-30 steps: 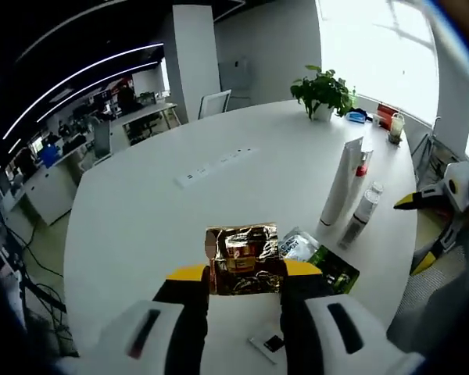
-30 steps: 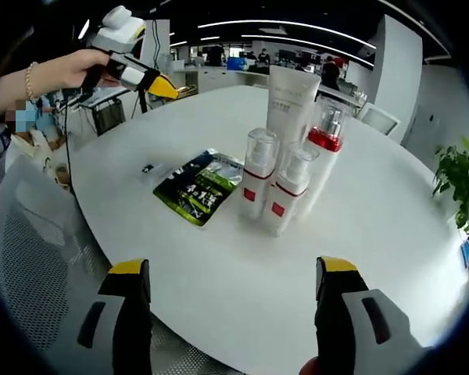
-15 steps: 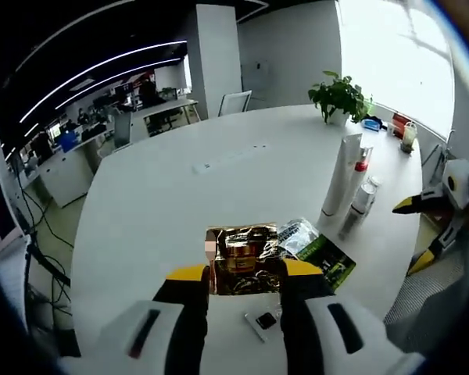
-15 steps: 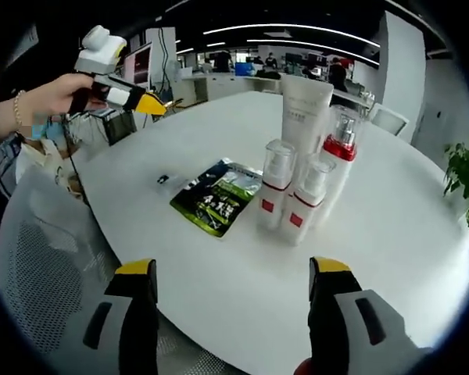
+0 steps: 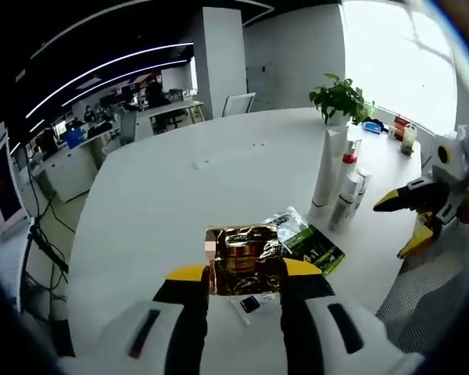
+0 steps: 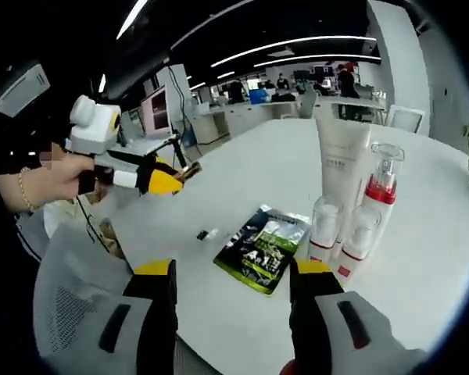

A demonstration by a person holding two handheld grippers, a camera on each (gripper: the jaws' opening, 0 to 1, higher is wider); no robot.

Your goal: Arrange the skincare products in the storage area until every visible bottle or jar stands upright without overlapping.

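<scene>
Table point(image 5: 156, 203), white, oval, carries all the products; office desks and a potted plant point(image 5: 341, 98) lie at its far end. Tube point(image 6: 341, 168), white, tallest item, stands upright at the far side of the cluster. Pump bottle point(image 6: 377, 199) with red collar stands upright just right of the tube. Two small clear-capped bottles point(image 6: 325, 229) stand upright in front, close together, touching or nearly so; contact cannot be told. Green sachet point(image 6: 264, 248) lies flat on the table just left of the bottles, apart from them. Small dark item point(image 6: 205, 233) lies on the table left of the sachet. Left gripper point(image 5: 245, 272) is clenched on a gold foil packet point(image 5: 243, 259), held above the near table edge; in the right gripper view it point(image 6: 172, 177) hangs at the left, in a person's hand point(image 6: 51, 181). Right gripper point(image 6: 233, 269) has jaws spread wide, nothing between them, near the table edge facing the sachet
</scene>
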